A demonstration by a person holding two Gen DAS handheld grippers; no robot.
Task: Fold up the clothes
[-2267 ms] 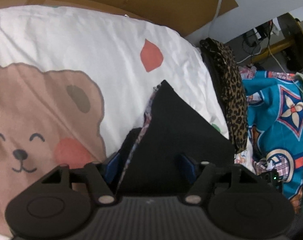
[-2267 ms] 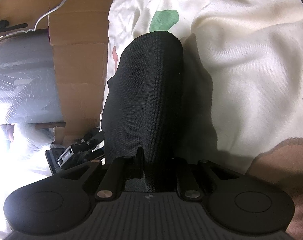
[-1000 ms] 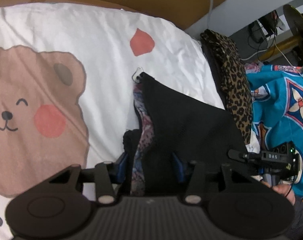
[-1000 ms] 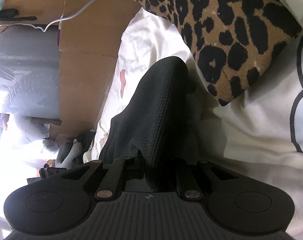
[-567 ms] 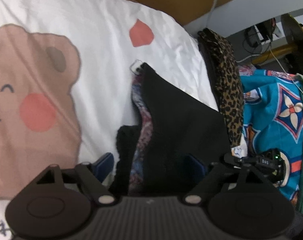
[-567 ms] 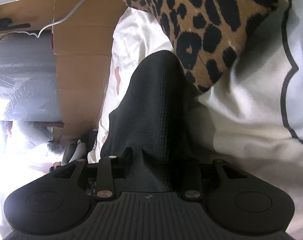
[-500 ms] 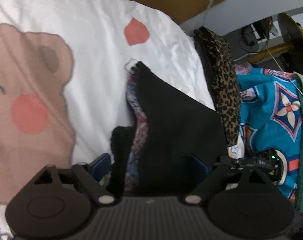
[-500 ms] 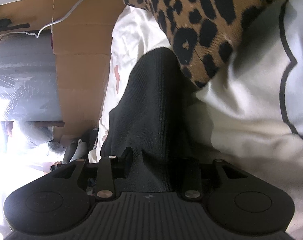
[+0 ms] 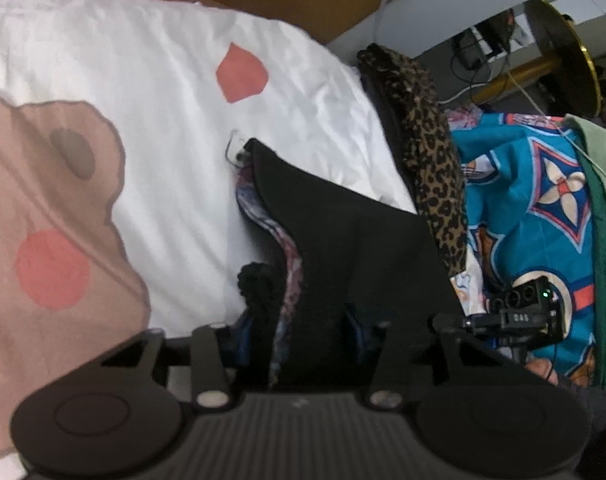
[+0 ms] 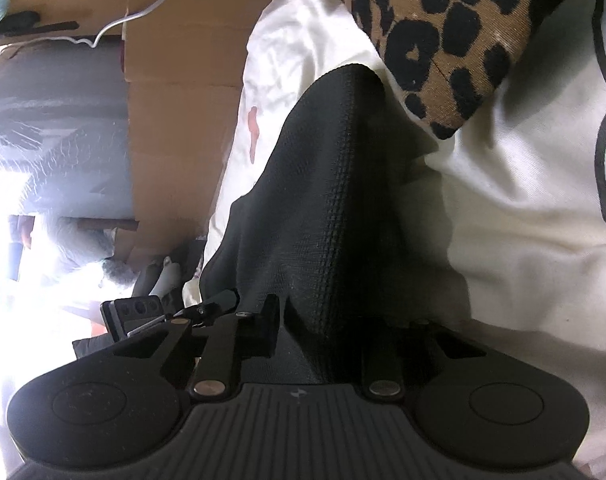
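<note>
We see the black garment (image 9: 343,248) folded on the bear-print sheet (image 9: 143,100), running forward from between both pairs of jaws, with the leopard-print cloth (image 9: 431,152) just beyond and to the right of its far edge. The left gripper (image 9: 299,332) has its jaws closing around the stacked layers, black knit and a patterned lining between the blue pads. The right gripper (image 10: 323,320) is likewise closing, with a ridge of the black garment (image 10: 323,200) rising from between its fingers. Whether either pair already presses firmly we cannot tell.

In our judgement, the step in hand is re-gripping the folded edge. To do it well, both jaws should catch every layer evenly, including the lining to the left of the left jaws, before any lift.

Compared with half a second earlier, both jaws stand narrower. The garment lies much as it did, and the right gripper's housing now shows at the right of the left view.
</note>
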